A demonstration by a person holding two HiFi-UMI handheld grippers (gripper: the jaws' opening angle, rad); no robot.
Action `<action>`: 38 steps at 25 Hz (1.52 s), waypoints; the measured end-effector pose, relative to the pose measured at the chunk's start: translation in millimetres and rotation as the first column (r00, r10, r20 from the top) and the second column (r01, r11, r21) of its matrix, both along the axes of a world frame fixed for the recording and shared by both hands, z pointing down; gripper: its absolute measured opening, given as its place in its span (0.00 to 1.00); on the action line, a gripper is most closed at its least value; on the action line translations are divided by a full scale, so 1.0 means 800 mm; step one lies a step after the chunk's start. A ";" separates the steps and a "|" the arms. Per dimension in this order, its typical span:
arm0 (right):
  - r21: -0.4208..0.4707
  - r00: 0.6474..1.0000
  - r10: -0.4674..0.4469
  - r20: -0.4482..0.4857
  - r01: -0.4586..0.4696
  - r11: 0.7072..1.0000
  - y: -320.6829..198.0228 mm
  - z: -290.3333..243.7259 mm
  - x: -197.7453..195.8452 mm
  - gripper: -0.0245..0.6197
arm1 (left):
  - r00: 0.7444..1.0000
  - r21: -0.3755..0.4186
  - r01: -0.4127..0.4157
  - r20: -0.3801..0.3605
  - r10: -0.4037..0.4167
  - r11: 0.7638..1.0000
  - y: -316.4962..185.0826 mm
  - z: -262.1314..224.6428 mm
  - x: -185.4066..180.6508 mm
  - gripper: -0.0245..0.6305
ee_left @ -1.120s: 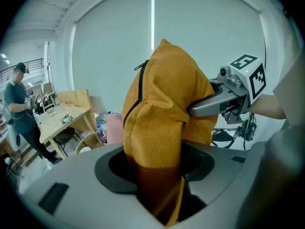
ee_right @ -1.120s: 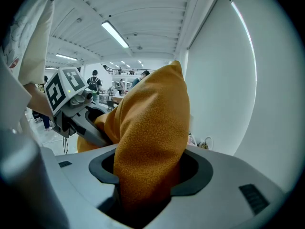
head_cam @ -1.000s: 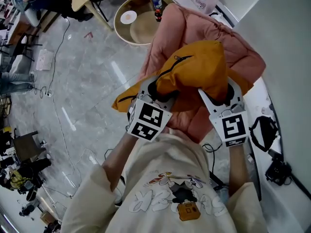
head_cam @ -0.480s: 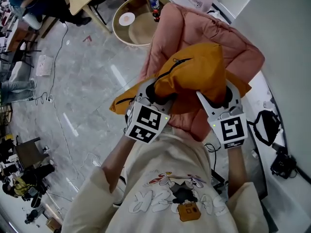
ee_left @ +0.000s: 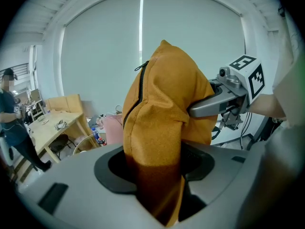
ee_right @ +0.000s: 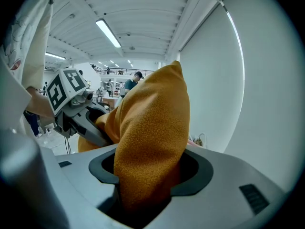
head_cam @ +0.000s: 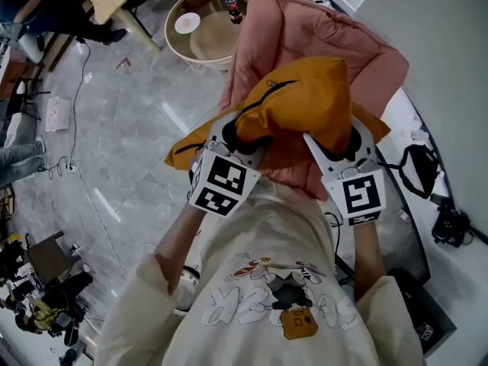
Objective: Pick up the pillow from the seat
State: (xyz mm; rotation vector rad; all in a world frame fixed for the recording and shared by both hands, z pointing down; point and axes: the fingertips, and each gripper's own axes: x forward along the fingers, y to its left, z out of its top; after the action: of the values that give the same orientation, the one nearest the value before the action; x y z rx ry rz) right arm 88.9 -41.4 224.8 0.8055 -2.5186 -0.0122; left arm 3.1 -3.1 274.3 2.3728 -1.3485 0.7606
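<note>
- Mustard-orange fabric pillow with a black zip (head_cam: 301,101) is held between the two grippers over the front edge of the pink padded seat (head_cam: 305,29). A lower orange flap hangs by the seat's front left corner; I cannot tell whether it touches the seat.
- Left gripper (head_cam: 235,134): the jaws are clamped on the pillow's zip-side end. A thick fold of cover is bunched deep between them.
- Right gripper (head_cam: 335,145): the jaws are clamped on the opposite end, and the fold fills the gap in the same way.
- Handling, judged: the pillow is soft and light. It folds over where it is pinched and bulges between the two grips, so it gives no stiffness to steer by.
- The cover looks nappy and rough, so slipping at the pads seems unlikely. The more likely fault is the cover sliding over the filling if only a thin pinch is taken.
- Where to hold, judged: take deep bites of cover and filling at two opposite ends, as here, and stay off the zip line.
- Not fragile, so a firm squeeze should do no harm.
</note>
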 end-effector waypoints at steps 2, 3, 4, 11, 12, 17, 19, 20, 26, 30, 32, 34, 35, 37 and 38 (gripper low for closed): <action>0.003 1.000 0.012 0.000 -0.012 1.000 0.008 -0.001 -0.008 0.46 | 1.000 0.010 -0.022 0.001 0.022 1.000 0.006 -0.003 -0.009 0.40; 0.006 1.000 0.020 -0.002 -0.020 1.000 0.013 -0.003 -0.012 0.46 | 0.999 0.020 -0.039 0.001 0.039 0.999 0.008 -0.007 -0.012 0.40; 0.008 1.000 0.029 -0.004 -0.029 1.000 0.020 -0.005 -0.015 0.46 | 0.998 0.031 -0.056 0.002 0.056 0.998 0.011 -0.013 -0.015 0.40; 0.021 0.995 0.095 -0.008 -0.095 0.995 0.059 -0.015 -0.006 0.47 | 0.992 0.051 -0.129 0.009 0.129 0.990 0.041 -0.025 -0.007 0.40; 0.020 0.994 0.105 -0.009 -0.105 0.994 0.065 -0.015 -0.003 0.47 | 0.990 0.050 -0.140 0.008 0.140 0.989 0.046 -0.025 -0.004 0.40; 0.042 0.990 0.143 -0.016 -0.142 0.989 0.092 -0.023 0.008 0.47 | 0.985 0.052 -0.174 -0.002 0.175 0.983 0.070 -0.027 0.006 0.40; 0.049 0.988 0.157 -0.013 -0.156 0.987 0.102 -0.025 0.012 0.47 | 0.983 0.048 -0.184 0.000 0.184 0.982 0.079 -0.025 0.008 0.40; 0.050 0.986 0.166 -0.010 -0.166 0.985 0.106 -0.026 0.015 0.47 | 0.982 0.047 -0.189 0.003 0.189 0.981 0.083 -0.025 0.009 0.40; 0.070 0.979 0.206 0.007 -0.206 0.976 0.124 -0.040 0.024 0.47 | 0.970 0.077 -0.243 0.035 0.241 0.967 0.095 -0.039 0.018 0.40; 0.073 0.975 0.223 0.004 -0.223 0.972 0.136 -0.045 0.020 0.47 | 0.964 0.088 -0.264 0.041 0.261 0.960 0.104 -0.047 0.012 0.40; 0.075 0.973 0.231 -0.001 -0.230 0.970 0.140 -0.044 0.016 0.47 | 0.962 0.090 -0.273 0.052 0.269 0.958 0.106 -0.047 0.007 0.40; 0.073 0.970 0.244 0.008 -0.244 0.967 0.140 -0.046 0.013 0.47 | 0.959 0.095 -0.282 0.064 0.277 0.955 0.105 -0.049 0.003 0.40; 0.072 0.968 0.251 0.015 -0.252 0.965 0.141 -0.047 0.013 0.47 | 0.957 0.098 -0.288 0.067 0.282 0.953 0.105 -0.050 0.004 0.40; 0.074 0.965 0.261 0.016 -0.261 0.962 0.144 -0.047 0.015 0.47 | 0.954 0.105 -0.298 0.069 0.292 0.949 0.106 -0.051 0.006 0.40; 0.075 0.965 0.263 0.013 -0.263 0.962 0.146 -0.046 0.015 0.47 | 0.953 0.108 -0.302 0.070 0.296 0.947 0.108 -0.051 0.005 0.40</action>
State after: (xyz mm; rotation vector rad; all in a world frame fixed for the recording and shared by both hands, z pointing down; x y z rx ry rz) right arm 100.8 75.4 187.9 1.1670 -2.4062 -0.0176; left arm 7.0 83.2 233.4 2.7086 -1.0907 0.8506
